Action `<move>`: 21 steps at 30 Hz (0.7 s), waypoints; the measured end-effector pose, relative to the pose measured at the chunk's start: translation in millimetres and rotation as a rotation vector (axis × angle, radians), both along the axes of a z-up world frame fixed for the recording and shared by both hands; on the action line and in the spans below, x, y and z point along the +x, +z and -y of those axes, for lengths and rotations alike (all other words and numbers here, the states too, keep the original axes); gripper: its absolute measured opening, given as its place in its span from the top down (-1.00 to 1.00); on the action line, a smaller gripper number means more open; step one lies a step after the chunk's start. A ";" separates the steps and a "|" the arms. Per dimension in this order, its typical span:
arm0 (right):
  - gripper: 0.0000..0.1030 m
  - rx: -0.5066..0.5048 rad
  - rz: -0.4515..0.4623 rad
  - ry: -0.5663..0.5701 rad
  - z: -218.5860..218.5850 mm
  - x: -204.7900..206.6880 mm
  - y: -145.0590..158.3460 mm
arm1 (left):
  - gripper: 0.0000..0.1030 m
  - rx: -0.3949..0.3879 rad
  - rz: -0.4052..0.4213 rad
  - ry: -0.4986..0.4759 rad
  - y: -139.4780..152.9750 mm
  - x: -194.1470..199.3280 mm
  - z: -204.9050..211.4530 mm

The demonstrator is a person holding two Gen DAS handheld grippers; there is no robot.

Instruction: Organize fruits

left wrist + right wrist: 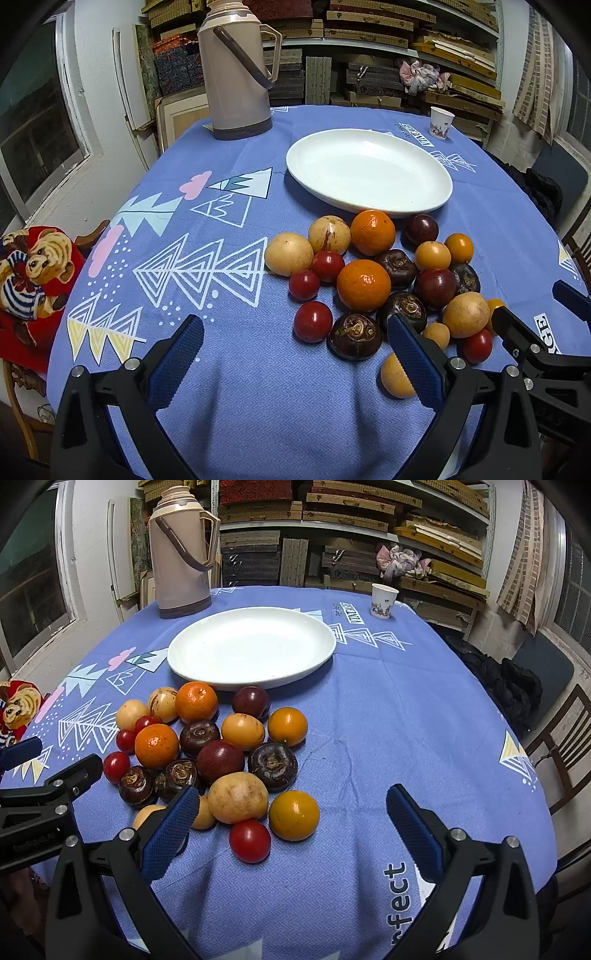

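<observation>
left gripper (295,354) wide open, empty | right gripper (291,825) wide open, empty | oval plate (207,664) long axis left-right; fruit pile (221,760) near side

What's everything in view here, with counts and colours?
white oval plate: one, white, behind the fruit.
beige plastic thermos: one, beige, far left.
small printed paper cup: one, white, far right.
round orange mandarins: two, orange, pile's left.
tan round fruits: three, beige, pile's edges.
smooth yellow-orange fruits: five, yellow-orange, right and near.
dark red plums: two, maroon, middle and back.
red cherry tomatoes: four, red, left and nearest.
dark brown water chestnuts: four, brown, middle.
blue patterned tablecloth: one, blue, covering table.
left gripper: one, black with blue pads, open.
right gripper: one, same colours, open.
</observation>
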State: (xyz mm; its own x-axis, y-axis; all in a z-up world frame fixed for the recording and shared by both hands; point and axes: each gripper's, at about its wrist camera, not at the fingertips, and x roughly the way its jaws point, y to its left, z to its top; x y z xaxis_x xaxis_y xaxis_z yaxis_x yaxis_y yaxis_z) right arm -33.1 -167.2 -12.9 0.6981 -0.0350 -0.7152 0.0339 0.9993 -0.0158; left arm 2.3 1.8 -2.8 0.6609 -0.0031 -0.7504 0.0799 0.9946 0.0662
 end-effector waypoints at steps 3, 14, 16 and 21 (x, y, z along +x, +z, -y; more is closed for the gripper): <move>-0.92 0.000 0.000 -0.001 0.0 0.1 -0.1 | -0.93 0.000 0.000 0.000 0.0 0.0 0.1; -0.92 0.001 0.000 0.000 0.0 0.0 -0.5 | -0.93 -0.001 0.002 -0.001 0.3 -0.6 0.4; -0.92 0.000 -0.001 0.001 0.2 0.1 -0.6 | -0.93 -0.001 0.002 -0.001 0.5 -0.8 0.9; -0.92 0.000 -0.001 0.000 0.3 -0.2 -1.0 | -0.93 -0.004 -0.002 -0.005 2.8 -1.5 3.3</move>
State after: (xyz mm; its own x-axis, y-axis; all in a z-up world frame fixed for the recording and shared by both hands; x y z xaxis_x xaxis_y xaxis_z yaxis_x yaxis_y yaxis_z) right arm -33.3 -167.5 -13.9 0.6973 -0.0354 -0.7159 0.0343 0.9993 -0.0160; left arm 0.8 -1.4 0.0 0.6594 -0.0096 -0.7518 0.0848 0.9945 0.0617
